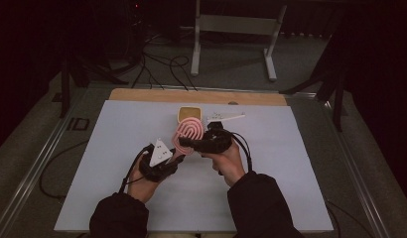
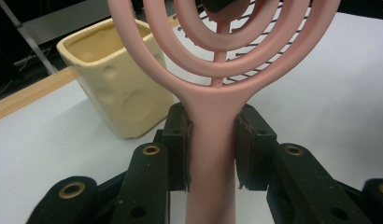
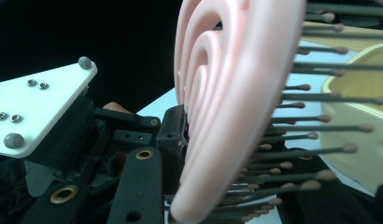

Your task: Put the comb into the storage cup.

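We are clamping the left gripper (image 2: 212, 149) on the pink hairbrush (image 2: 213, 116) handle, and pinching the brush head edge-on in the right gripper (image 3: 189, 154), above a white tabletop (image 1: 117, 148). A cream cup (image 1: 188, 113) is standing just behind; beyond, cables (image 1: 162, 67) are trailing across a dim grey floor.

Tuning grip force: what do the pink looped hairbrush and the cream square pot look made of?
Pink looped hairbrush: likely moulded plastic, smooth matte, one-piece rounded loops; thin dark bristles with ball tips. Cream square pot: probably glazed ceramic, thick walls, soft sheen, dimpled sides.
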`<state>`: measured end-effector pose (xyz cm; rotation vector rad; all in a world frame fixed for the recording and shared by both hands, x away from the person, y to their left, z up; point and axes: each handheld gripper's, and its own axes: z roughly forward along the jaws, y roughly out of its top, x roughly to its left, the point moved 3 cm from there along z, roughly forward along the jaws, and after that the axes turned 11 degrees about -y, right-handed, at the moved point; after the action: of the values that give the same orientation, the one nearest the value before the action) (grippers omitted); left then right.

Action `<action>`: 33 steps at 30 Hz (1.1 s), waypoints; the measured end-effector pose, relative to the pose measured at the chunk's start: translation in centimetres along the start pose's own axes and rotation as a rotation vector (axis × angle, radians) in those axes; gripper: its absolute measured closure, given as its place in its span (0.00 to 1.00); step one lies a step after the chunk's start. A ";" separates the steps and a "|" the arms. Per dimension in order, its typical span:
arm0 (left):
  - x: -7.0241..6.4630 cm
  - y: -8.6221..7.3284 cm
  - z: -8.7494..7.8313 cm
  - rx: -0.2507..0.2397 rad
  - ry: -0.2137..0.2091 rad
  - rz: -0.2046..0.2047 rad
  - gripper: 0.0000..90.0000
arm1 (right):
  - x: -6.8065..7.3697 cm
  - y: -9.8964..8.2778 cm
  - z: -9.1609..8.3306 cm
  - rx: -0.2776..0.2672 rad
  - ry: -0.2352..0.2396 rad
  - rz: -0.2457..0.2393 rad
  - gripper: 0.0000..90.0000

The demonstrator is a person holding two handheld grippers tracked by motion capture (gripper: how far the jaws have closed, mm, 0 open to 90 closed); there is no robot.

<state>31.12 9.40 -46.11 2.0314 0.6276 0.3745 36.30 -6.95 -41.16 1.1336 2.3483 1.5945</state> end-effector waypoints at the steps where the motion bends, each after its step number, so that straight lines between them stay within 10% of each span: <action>1: 0.0 0.0 0.0 -0.002 -0.004 -0.007 0.76 | 0.0 0.0 0.0 0.000 0.001 0.000 0.71; 17: 0.2 0.3 -0.4 -0.050 -0.029 -0.050 0.36 | 0.0 0.0 0.1 -0.007 -0.001 -0.005 0.71; 33: 0.8 0.5 -2.0 -0.107 0.049 -0.088 0.03 | -0.2 0.0 -0.2 -0.007 -0.013 -0.014 0.71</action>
<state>30.90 11.07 -44.64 1.8912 0.7097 0.3985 36.39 -7.23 -41.13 1.1202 2.3352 1.5851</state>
